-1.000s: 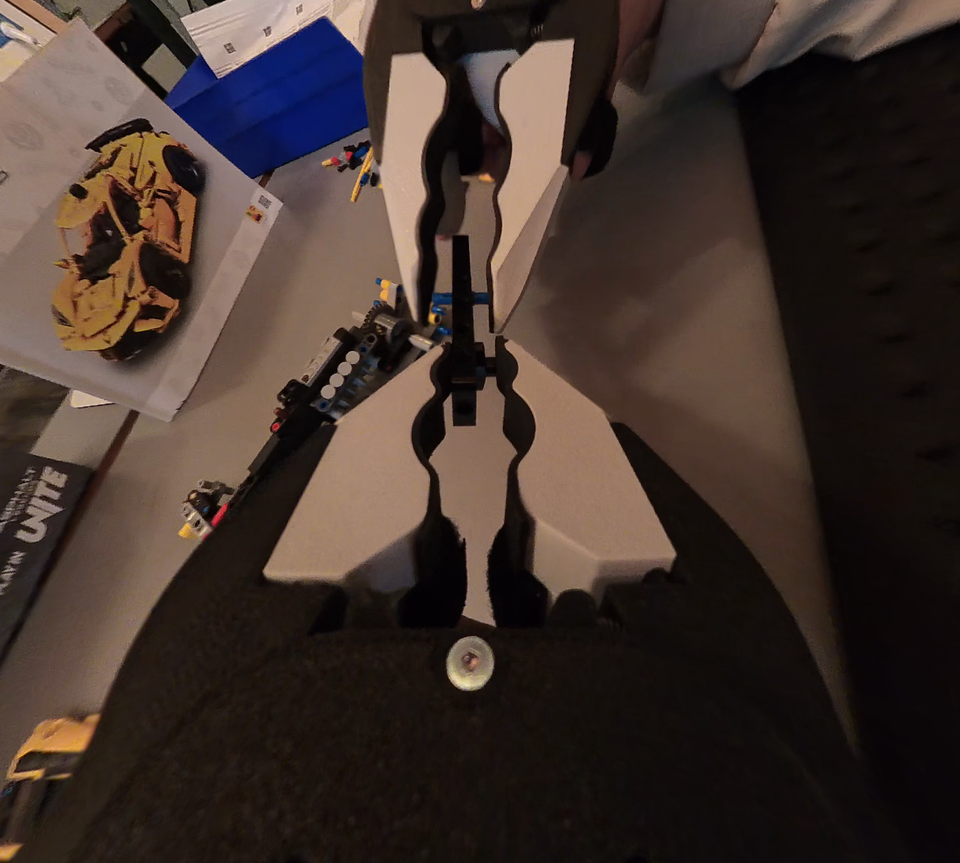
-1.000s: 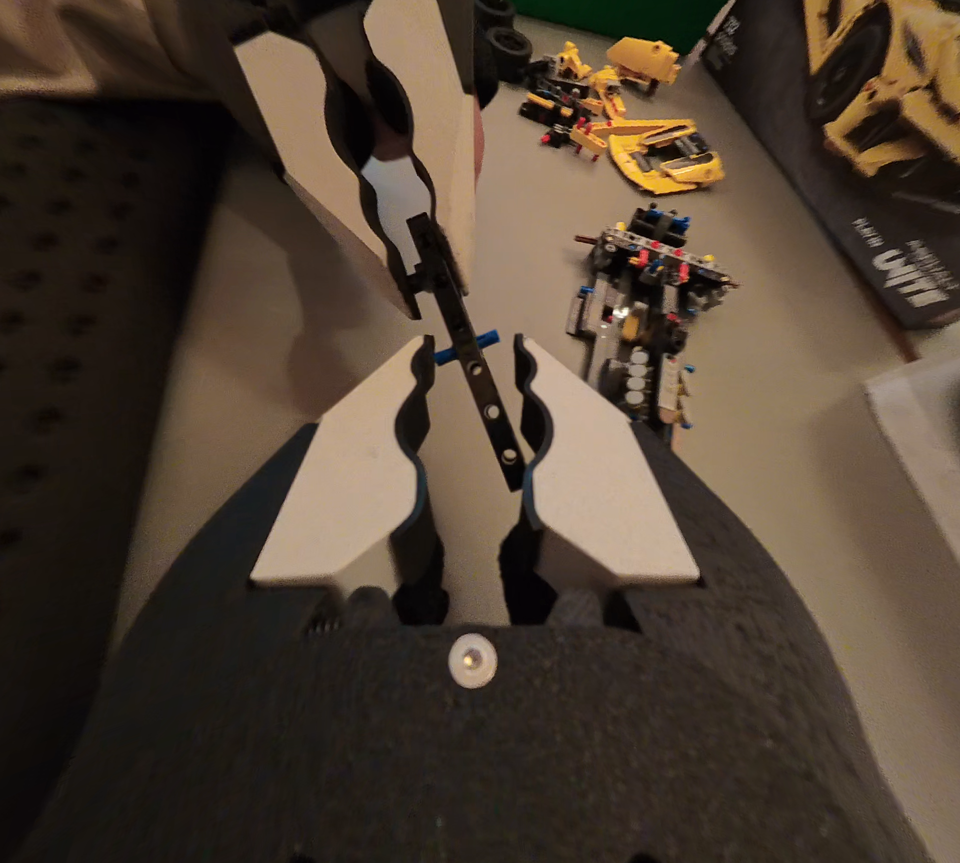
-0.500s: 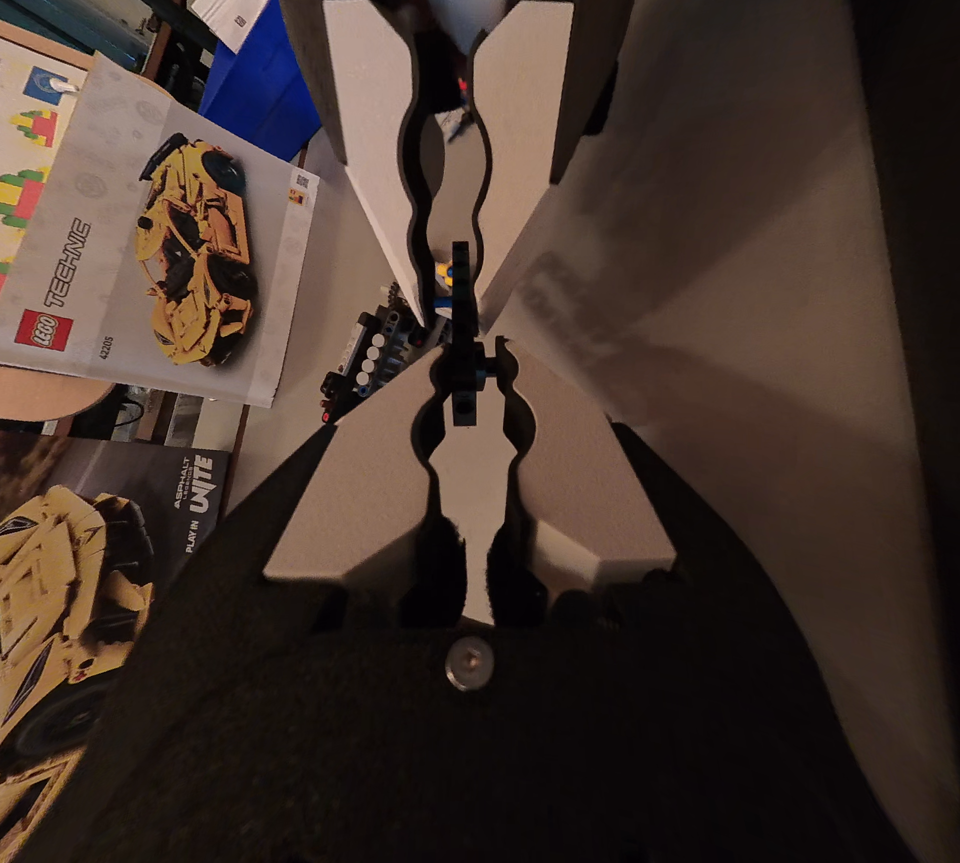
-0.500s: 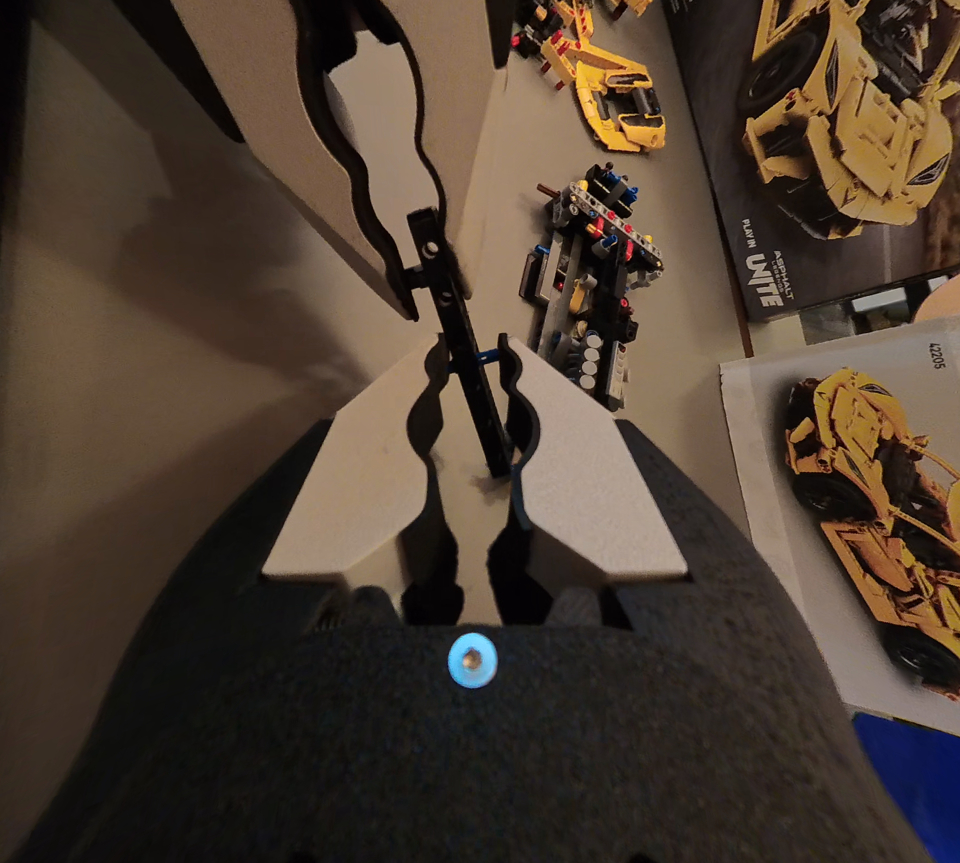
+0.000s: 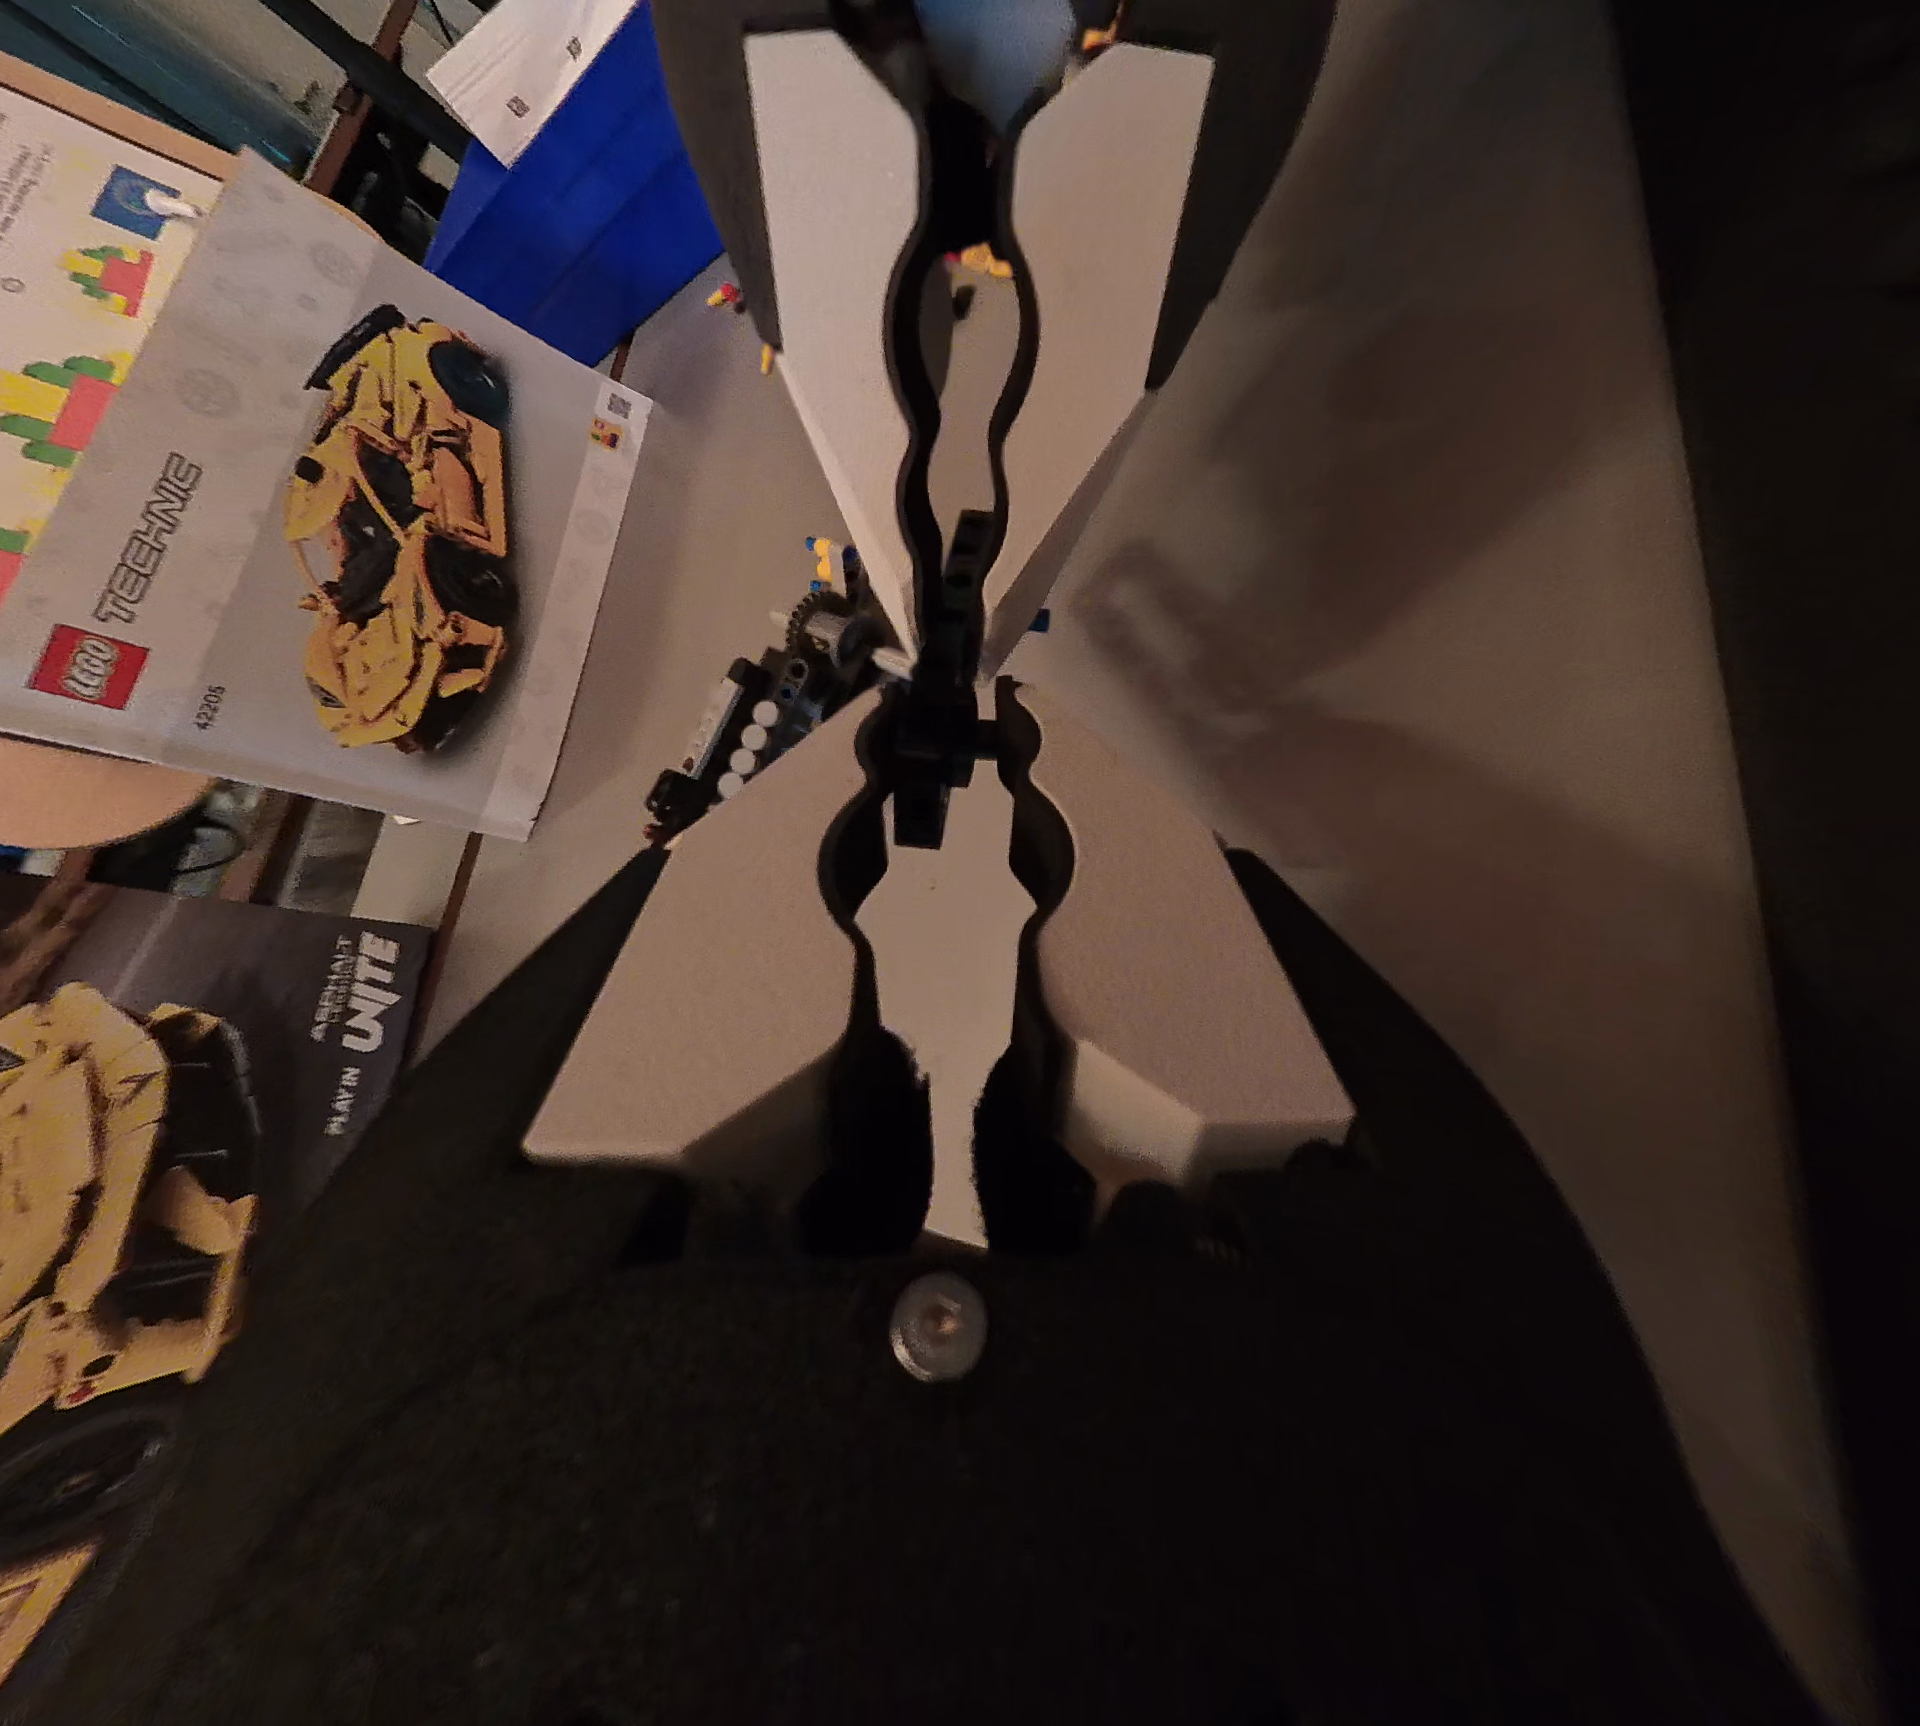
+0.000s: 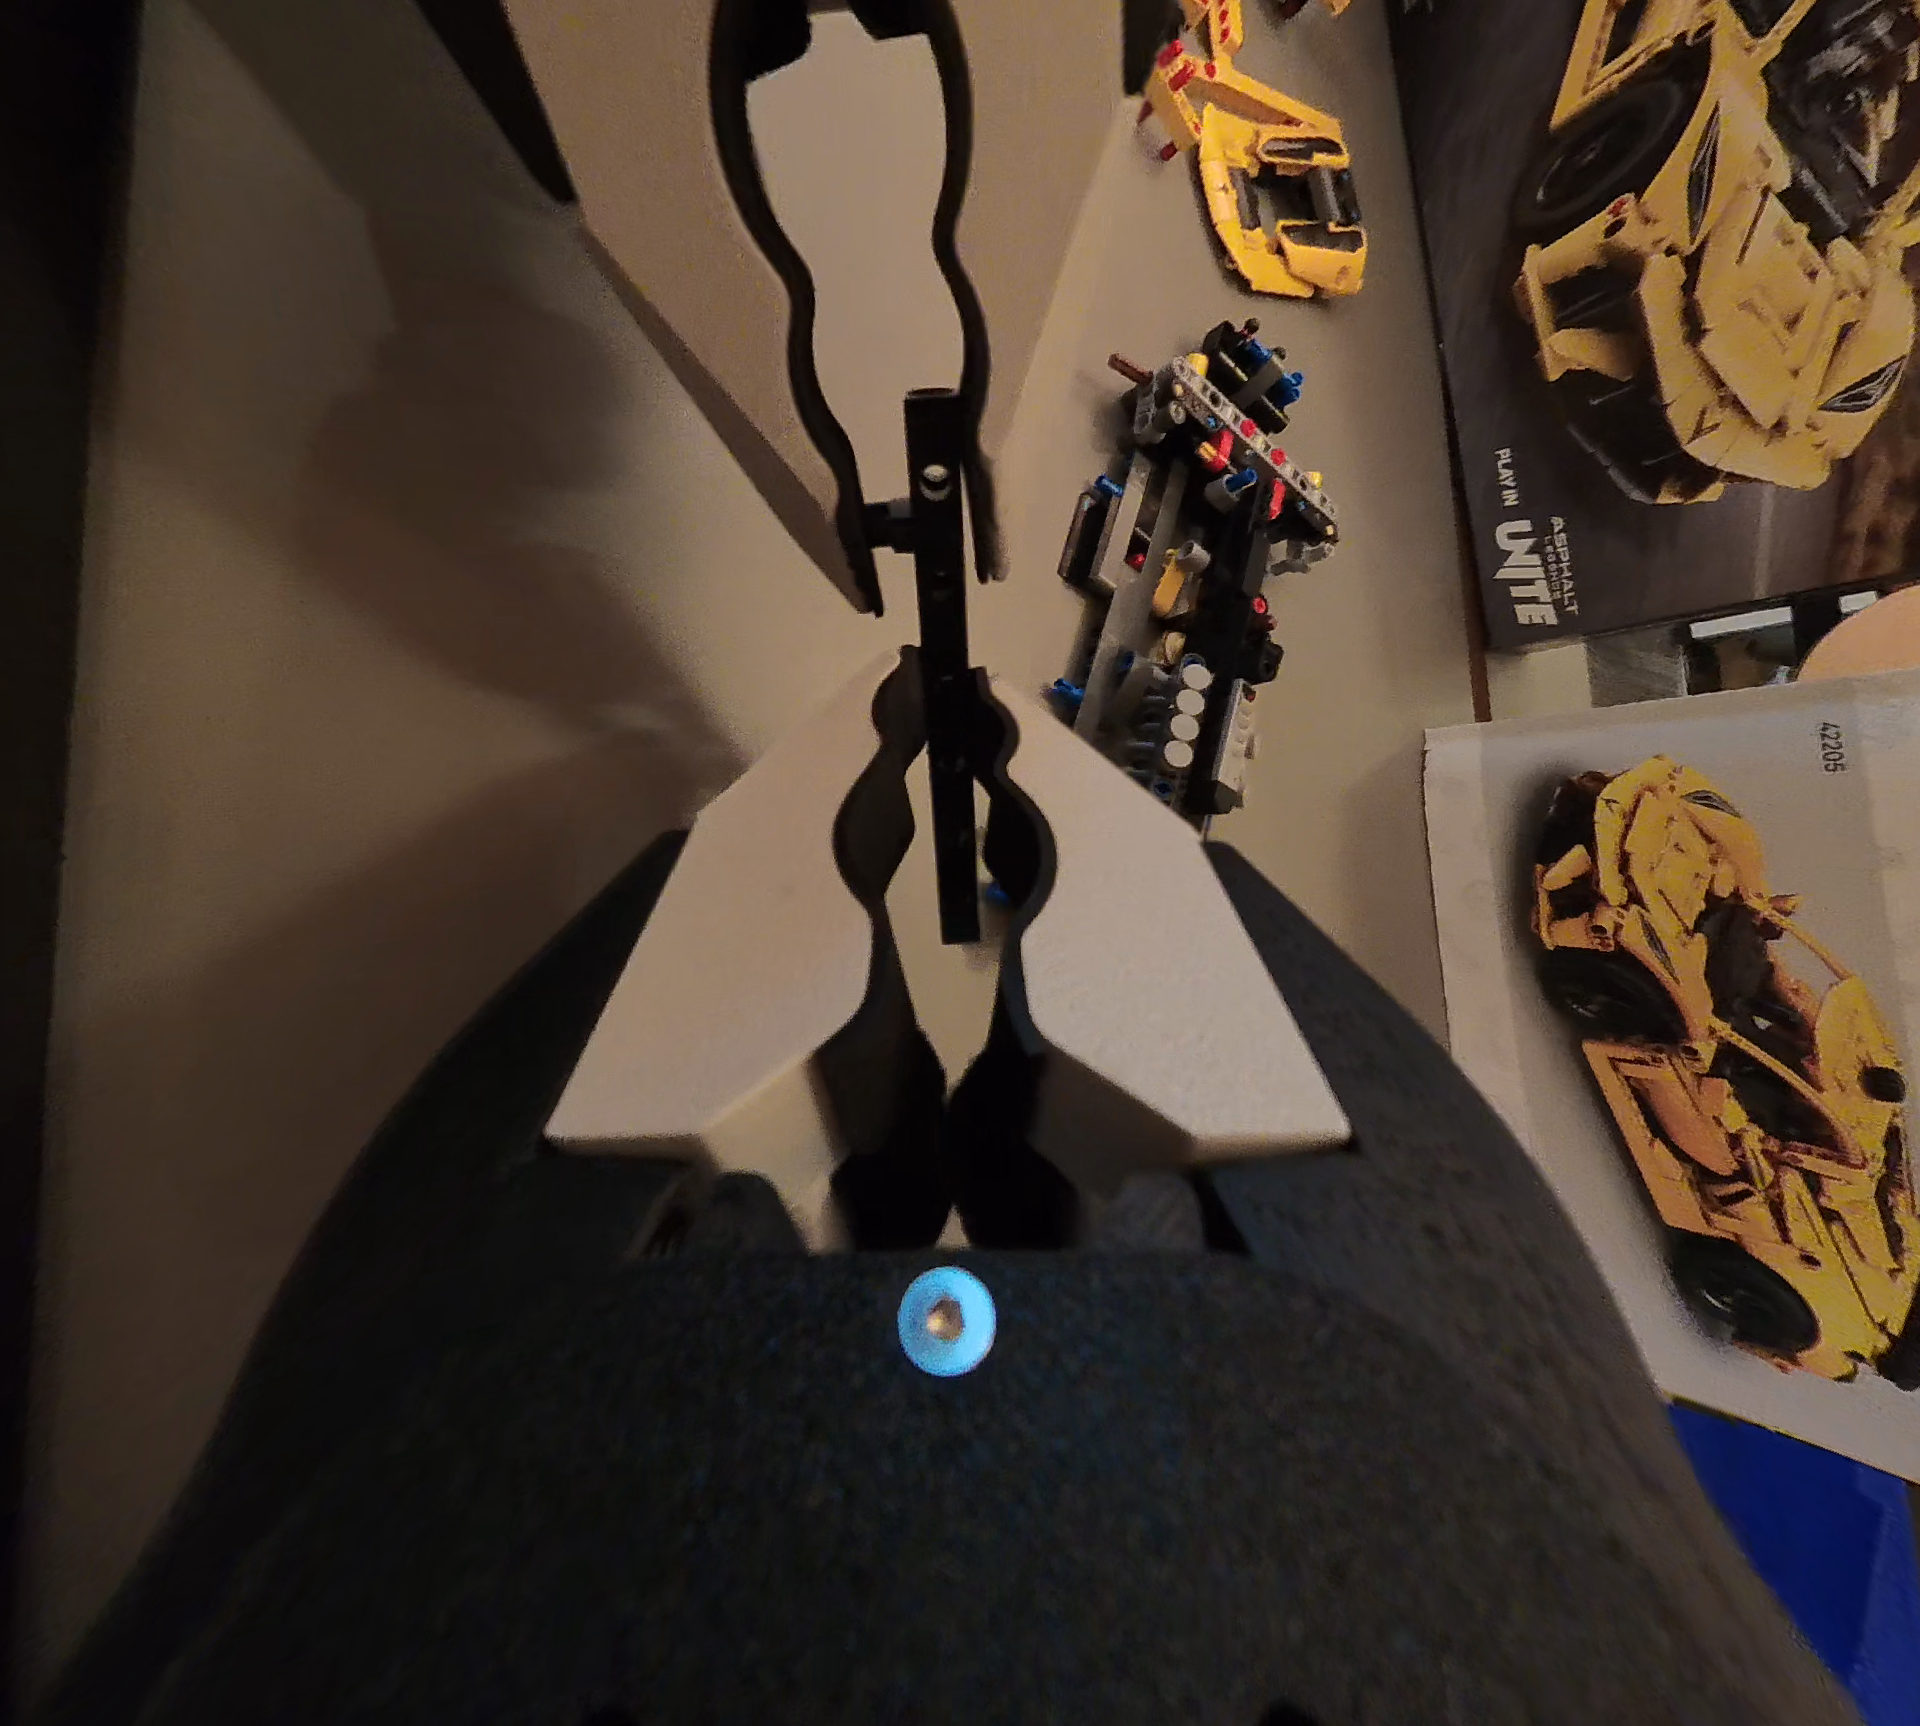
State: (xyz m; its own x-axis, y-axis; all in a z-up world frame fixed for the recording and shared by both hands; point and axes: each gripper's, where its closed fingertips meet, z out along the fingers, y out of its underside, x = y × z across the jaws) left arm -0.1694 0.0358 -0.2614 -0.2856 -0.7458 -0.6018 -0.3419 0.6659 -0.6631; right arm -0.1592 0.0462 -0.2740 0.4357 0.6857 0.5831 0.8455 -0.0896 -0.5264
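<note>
A long black holed beam [image 6: 954, 741] hangs in the air between my two grippers, which face each other tip to tip. My left gripper [image 5: 935, 705] is shut on one end of the beam [image 5: 928, 746], across a short black pin that sticks out sideways. In the right wrist view the left gripper [image 6: 928, 585] comes down from the top. My right gripper [image 6: 948, 674] is shut on the beam's other part, and a bit of blue pin shows by its fingers. In the left wrist view the right gripper [image 5: 948, 658] reaches in from above.
Below on the grey table [image 6: 312, 637] lies a grey and black chassis assembly [image 6: 1195, 596], with yellow bodywork pieces [image 6: 1268, 190] beyond it. A box with a yellow car picture [image 6: 1714, 222], an instruction booklet [image 5: 312, 513] and a blue bin [image 5: 582, 222] lie along the edges. Left and right tips are no more than a few centimetres apart.
Both grippers have tilted to look more steeply down at the table. My right gripper has narrowed onto the beam, which now stands straight in line between the two.
</note>
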